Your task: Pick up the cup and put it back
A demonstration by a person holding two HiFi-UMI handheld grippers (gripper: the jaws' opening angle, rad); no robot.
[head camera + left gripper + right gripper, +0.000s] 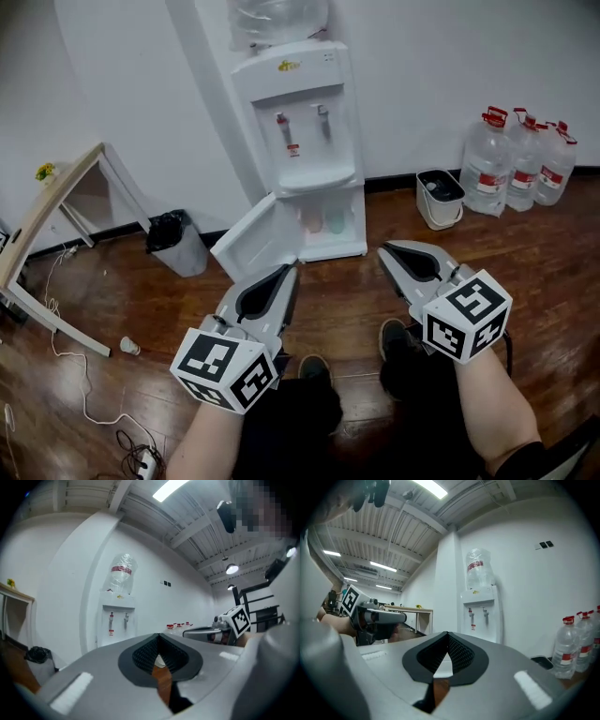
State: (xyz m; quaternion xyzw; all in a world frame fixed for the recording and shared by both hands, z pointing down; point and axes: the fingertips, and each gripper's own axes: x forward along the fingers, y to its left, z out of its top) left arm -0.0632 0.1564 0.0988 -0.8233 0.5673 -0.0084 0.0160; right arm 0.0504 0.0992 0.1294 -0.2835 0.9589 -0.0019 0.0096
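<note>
Cup: it stands upright inside the open lower compartment of the water dispenser, on the left side of that compartment. A second, greenish cup stands just beside it on the right. Neither cup is touched by a gripper.

Compartment door: swung open to the left, with its lower edge near the wooden floor.

Left gripper: I hold it level, pointed at the dispenser, with its tips near the open door but apart from it. In the left gripper view my left gripper shows its jaws at a narrow setting, nearly together, with nothing between the pads. Only floor and the white dispenser base show through the slit.

Right gripper: held level beside the left one, with its tips just in front of the dispenser's right corner. In the right gripper view my right gripper shows its jaws closed together and empty.

Surroundings: a black bin stands left of the door. A white bin stands right of the dispenser, and a group of large water bottles stands beyond it against the wall. A counter stands at the far left.
</note>
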